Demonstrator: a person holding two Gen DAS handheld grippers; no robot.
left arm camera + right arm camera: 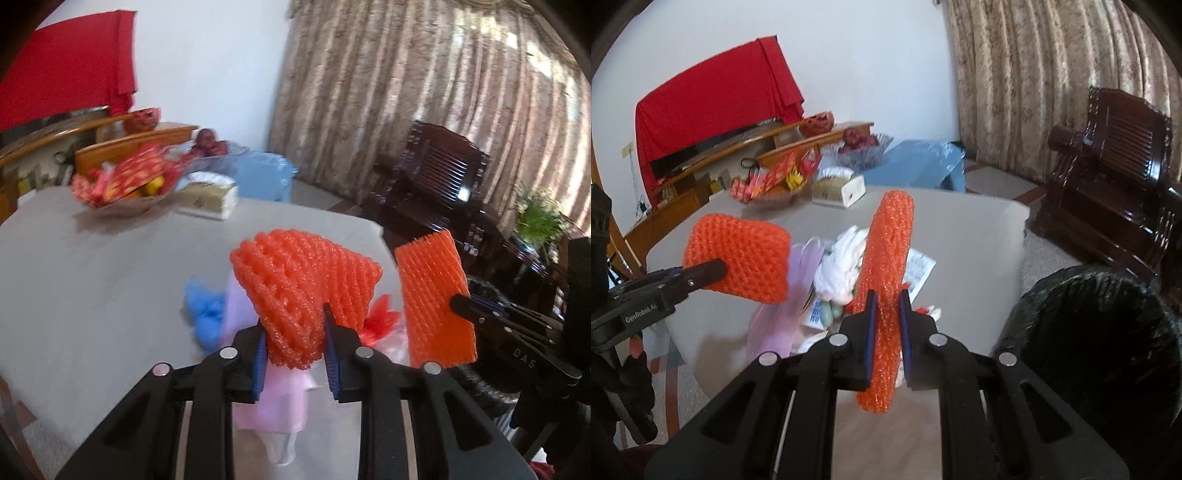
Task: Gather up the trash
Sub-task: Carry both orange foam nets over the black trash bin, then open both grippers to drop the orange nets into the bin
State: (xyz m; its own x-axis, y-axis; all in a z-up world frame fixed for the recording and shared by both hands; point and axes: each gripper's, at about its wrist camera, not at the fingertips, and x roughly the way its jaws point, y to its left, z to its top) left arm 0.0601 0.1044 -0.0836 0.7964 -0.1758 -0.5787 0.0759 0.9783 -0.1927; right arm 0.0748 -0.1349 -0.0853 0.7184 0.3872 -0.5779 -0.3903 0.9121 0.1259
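With each gripper's fingers clamped on an orange foam net (306,291) above the tabletop (92,266), swing both over the black bin (1100,332) — release only once they're inside its rim.

Orange foam nets (306,291), grey table (92,277)

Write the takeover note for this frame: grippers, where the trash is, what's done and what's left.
Left gripper: shut on an orange foam net, lifted off the table.
Right gripper: shut on a second orange foam net, also lifted.
Black-lined bin stands right of the table, beside the right gripper.
Done: both nets picked up.
Left: drop them in the bin, then the pile on the table: pink bag, white wad, printed paper, blue scrap.
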